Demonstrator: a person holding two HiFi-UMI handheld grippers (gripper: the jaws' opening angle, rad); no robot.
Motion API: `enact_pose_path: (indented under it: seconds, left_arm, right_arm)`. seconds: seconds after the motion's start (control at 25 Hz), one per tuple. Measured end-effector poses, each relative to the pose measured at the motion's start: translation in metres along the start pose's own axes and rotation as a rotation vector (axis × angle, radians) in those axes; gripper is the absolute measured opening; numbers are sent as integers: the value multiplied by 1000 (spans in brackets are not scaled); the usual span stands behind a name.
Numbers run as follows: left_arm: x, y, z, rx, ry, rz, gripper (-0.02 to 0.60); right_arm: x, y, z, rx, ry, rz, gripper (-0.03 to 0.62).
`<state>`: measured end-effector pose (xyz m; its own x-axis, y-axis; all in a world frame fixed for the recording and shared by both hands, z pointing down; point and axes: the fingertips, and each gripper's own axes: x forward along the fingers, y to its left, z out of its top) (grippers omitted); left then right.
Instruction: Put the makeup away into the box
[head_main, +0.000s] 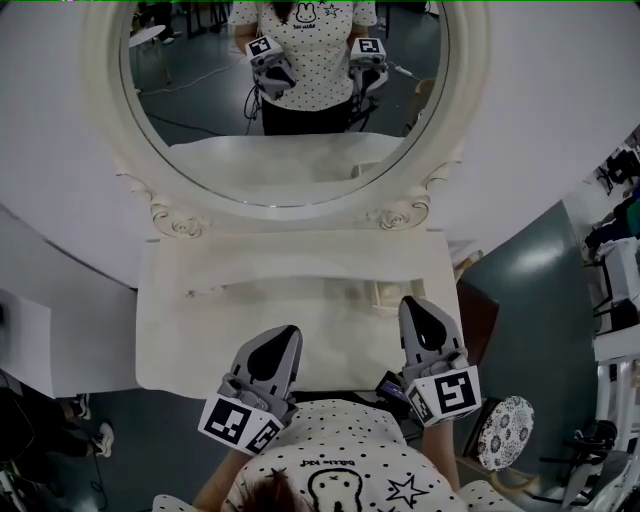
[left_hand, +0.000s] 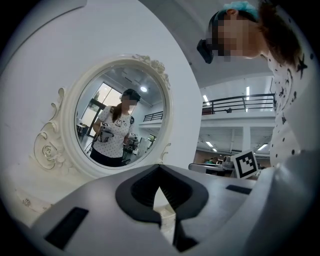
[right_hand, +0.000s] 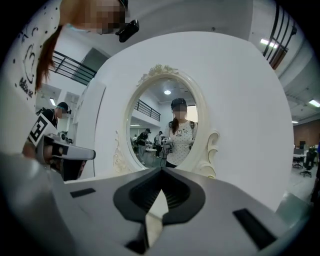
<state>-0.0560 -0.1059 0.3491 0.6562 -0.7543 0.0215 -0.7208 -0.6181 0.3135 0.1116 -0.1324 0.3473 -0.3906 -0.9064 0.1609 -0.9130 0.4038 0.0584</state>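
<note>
A white dressing table (head_main: 250, 300) with an oval mirror (head_main: 285, 100) stands in front of me. A small cream box-like thing (head_main: 385, 295) sits at the right of its top. No makeup item shows in any view. My left gripper (head_main: 283, 335) hovers over the table's front edge, jaws together and holding nothing (left_hand: 159, 167). To its right my right gripper (head_main: 418, 305) is also shut and holds nothing (right_hand: 161, 171). Both point level toward the mirror, which reflects the person and both grippers.
A round stool with a patterned seat (head_main: 505, 432) stands at the right, beside the table. White wall panels flank the mirror. The right gripper's marker cube (left_hand: 245, 164) shows in the left gripper view, and the left gripper (right_hand: 55, 150) in the right gripper view.
</note>
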Motion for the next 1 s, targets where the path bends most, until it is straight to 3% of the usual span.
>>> enact_pose_path:
  seconds: [0.2, 0.44, 1.0]
  left_arm:
    - [-2, 5, 7, 18, 11, -25, -5]
    - [-4, 9, 9, 28, 8, -49, -5]
    - [-30, 22, -1, 5, 0, -61, -5]
  right_arm:
    - [-20, 27, 2, 66, 5, 4, 6]
    - [-27, 45, 2, 65, -22, -10, 6]
    - [-19, 96, -53, 110, 50, 29, 6]
